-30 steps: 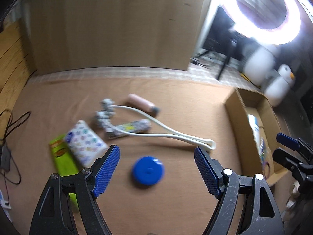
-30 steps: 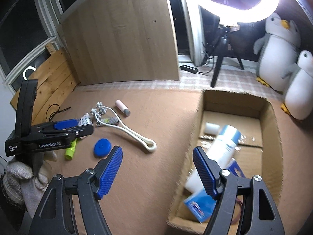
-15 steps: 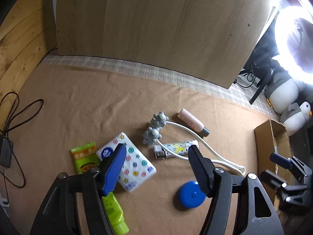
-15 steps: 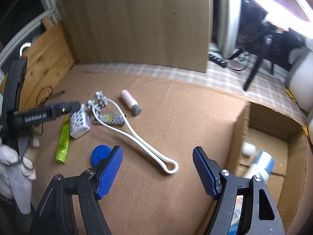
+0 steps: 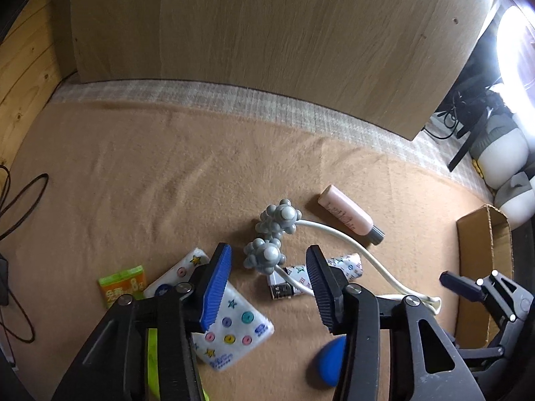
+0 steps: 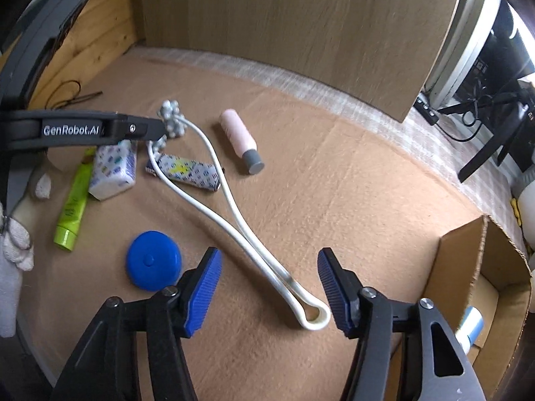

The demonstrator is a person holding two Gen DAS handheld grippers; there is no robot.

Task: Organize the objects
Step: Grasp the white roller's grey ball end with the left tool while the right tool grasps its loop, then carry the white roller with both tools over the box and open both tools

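A white two-armed massager lies on the brown mat, its grey knobbed roller heads (image 5: 267, 254) at one end and its loop handle (image 6: 311, 314) at the other. My left gripper (image 5: 267, 287) points down over the nearer roller head. Its jaws are closing with that head and a patterned tube (image 5: 344, 264) between them, and the pads touch nothing. My right gripper (image 6: 269, 292) hangs over the loop handle. Its jaws are closing too, and the handle lies between the pads untouched. In the right wrist view the left gripper's finger (image 6: 133, 128) reaches the roller heads (image 6: 172, 118).
On the mat lie a pink bottle (image 5: 347, 214) with a grey cap, a dotted tissue pack (image 5: 230, 327), a green tube (image 6: 72, 207) and a blue disc (image 6: 153, 260). An open cardboard box (image 6: 468, 267) stands at the right. A wooden board backs the mat.
Both grippers came down and swung left toward the massager, the left away from the blue disc, the right away from the box. Both pairs of jaws stand narrower.
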